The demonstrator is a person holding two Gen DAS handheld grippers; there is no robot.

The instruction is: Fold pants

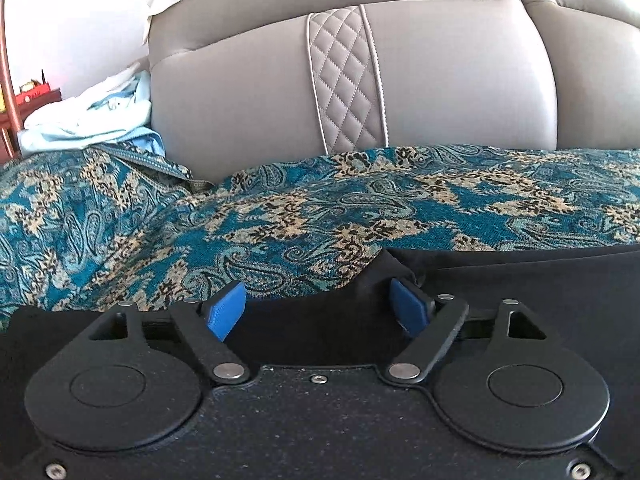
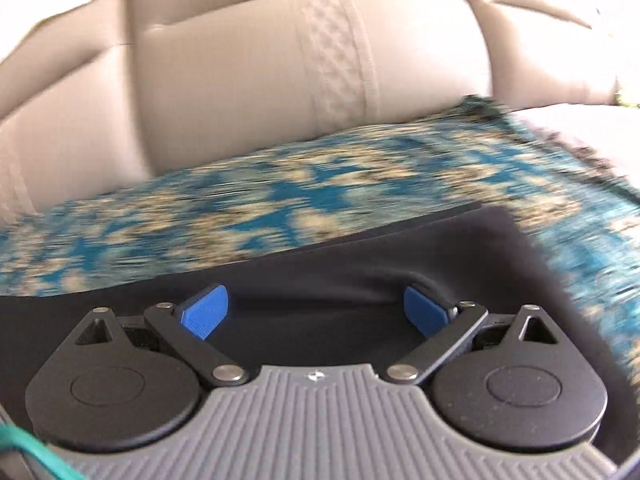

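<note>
Black pants (image 1: pixel 520 280) lie flat on a teal paisley throw (image 1: pixel 280 208) spread over the sofa seat. My left gripper (image 1: pixel 318 309) stands open low over the pants' far edge. Its blue pads (image 1: pixel 226 310) are wide apart and dark cloth lies between them; a small peak of fabric rises by the right pad. In the blurred right wrist view, the right gripper (image 2: pixel 316 312) is also open above the pants (image 2: pixel 360 252). A soft crease runs between its pads (image 2: pixel 206 312). The cloth's corner shows at the right.
The grey leather sofa back (image 1: pixel 440 80) with a quilted strip (image 1: pixel 344 80) rises just behind the throw. A pale blue garment (image 1: pixel 88 120) is heaped at the left end, beside red wooden furniture (image 1: pixel 24 100). The throw's fringed edge (image 2: pixel 560 140) ends at the right.
</note>
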